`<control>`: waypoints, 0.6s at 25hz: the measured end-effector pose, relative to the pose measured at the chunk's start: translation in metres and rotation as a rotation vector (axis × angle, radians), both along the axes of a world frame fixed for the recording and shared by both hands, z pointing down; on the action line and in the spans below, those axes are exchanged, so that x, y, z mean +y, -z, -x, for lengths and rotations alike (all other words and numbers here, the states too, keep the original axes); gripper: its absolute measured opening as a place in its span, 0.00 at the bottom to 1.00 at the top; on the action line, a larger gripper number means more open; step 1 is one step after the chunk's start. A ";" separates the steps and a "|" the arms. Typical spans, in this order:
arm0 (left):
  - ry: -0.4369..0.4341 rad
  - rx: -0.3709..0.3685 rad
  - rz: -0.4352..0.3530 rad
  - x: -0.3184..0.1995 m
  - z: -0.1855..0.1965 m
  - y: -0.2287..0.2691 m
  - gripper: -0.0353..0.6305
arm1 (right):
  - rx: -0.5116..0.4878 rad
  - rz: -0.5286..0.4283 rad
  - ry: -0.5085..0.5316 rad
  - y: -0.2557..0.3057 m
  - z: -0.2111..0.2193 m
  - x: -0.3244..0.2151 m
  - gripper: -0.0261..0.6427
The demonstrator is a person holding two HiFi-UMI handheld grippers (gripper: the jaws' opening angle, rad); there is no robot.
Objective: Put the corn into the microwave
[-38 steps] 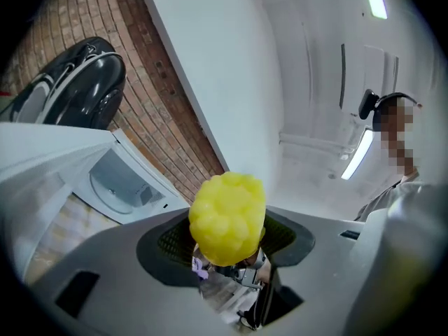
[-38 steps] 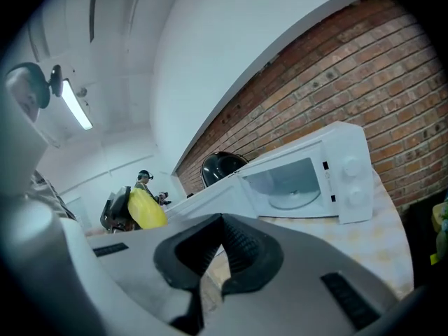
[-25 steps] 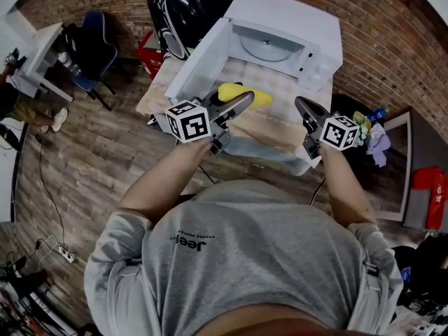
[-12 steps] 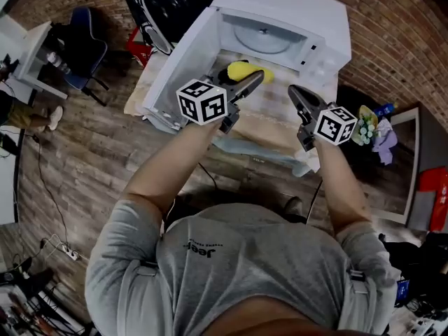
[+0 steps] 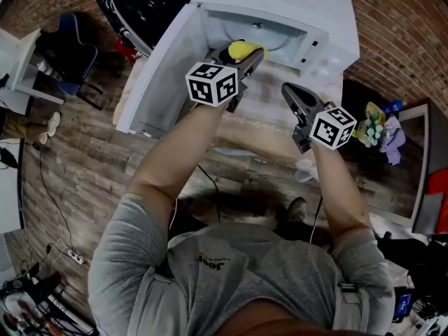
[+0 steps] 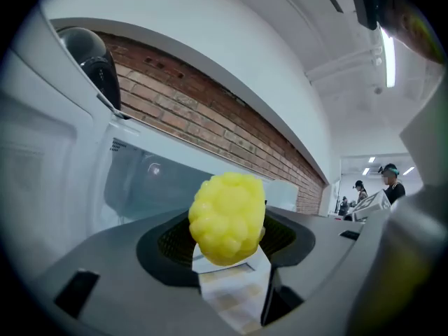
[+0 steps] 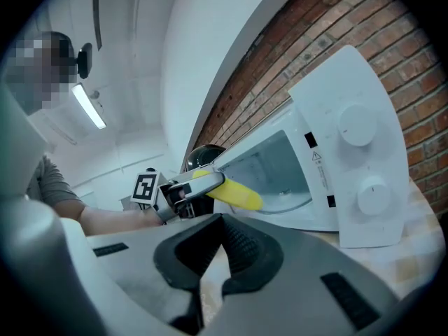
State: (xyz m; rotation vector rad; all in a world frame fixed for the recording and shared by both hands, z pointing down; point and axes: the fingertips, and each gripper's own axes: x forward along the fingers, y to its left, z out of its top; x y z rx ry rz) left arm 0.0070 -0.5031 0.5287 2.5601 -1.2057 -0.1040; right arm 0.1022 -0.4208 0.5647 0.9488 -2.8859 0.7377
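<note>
**Nearly inside: corn at the mouth of the microwave**

Head view: the left gripper [image 5: 246,60] has its jaws clenched on the corn [image 5: 240,49]. The yellow cob juts past the jaw tips at the threshold of the microwave [image 5: 308,9]. The door [image 5: 162,65] is swung wide to the left of those jaws. The right gripper [image 5: 288,91] hangs off to the right of the left jaws, over the surface [image 5: 262,114] in front of the oven.

Left gripper view: the cob shows end-on, pinched between the two pads, so its long axis runs along the line the jaws point. The pale cavity lies straight ahead of the jaws.

Right gripper view: these jaws are drawn together with nothing between them. Ahead and to their left, the cob appears side-on. It sticks out from the left jaws with its free end aimed into the opening and dipped slightly.

To do this step well, I judge the cob should keep going in lengthwise. It should stay centred between the door edge and the control panel side, clear of the upper frame. The grip is best released only once the cob is low over the cavity floor, since a rounded cob dropped from height may roll back out.
</note>
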 end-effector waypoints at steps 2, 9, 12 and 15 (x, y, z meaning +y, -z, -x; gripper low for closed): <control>0.012 -0.029 -0.018 -0.016 -0.004 -0.003 0.44 | 0.000 -0.003 -0.001 -0.006 0.000 -0.004 0.06; 0.022 -0.225 -0.099 -0.069 -0.019 -0.018 0.44 | -0.001 -0.021 0.023 -0.019 0.009 -0.004 0.07; 0.021 -0.317 -0.135 -0.085 -0.026 -0.023 0.44 | 0.013 -0.031 0.032 -0.024 0.009 -0.004 0.07; 0.008 -0.366 -0.158 -0.094 -0.034 -0.026 0.44 | 0.029 -0.037 0.031 -0.029 0.006 -0.007 0.07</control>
